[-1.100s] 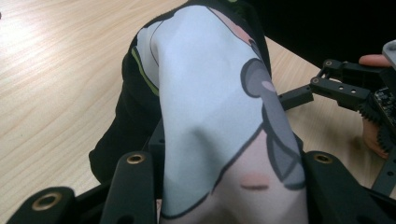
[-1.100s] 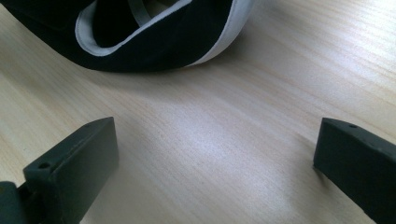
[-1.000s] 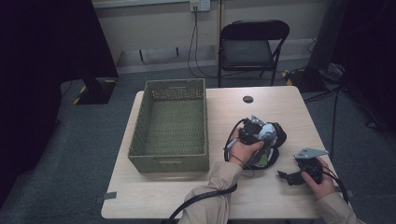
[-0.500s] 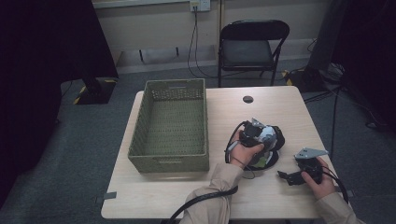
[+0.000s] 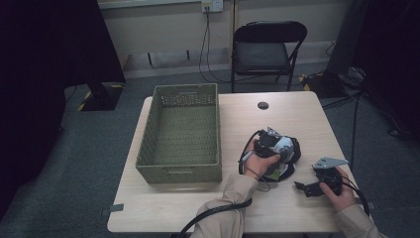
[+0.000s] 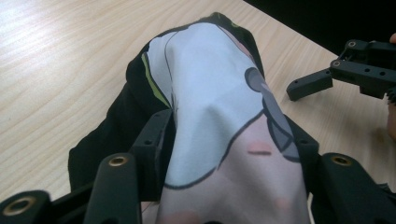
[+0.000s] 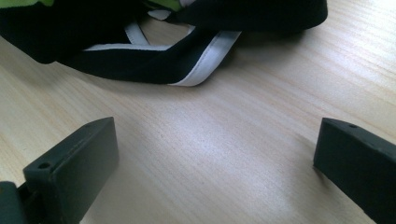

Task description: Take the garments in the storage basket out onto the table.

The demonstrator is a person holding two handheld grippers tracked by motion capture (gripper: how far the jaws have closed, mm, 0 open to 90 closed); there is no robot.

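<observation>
On the pale wood surface, a printed cloth bundle lies near a green basket.
The left gripper has its jaws just opening around the cloth, which runs lengthwise away from them; the right gripper rests with jaws wide apart; a folding chair stands behind.

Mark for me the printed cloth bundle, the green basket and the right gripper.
printed cloth bundle (image 6: 215,93), left gripper view, on its white printed panel.
green basket (image 5: 179,172), high view, on its near outer wall.
right gripper (image 5: 300,186), high view, between its jaw tips near the table's front edge.
</observation>
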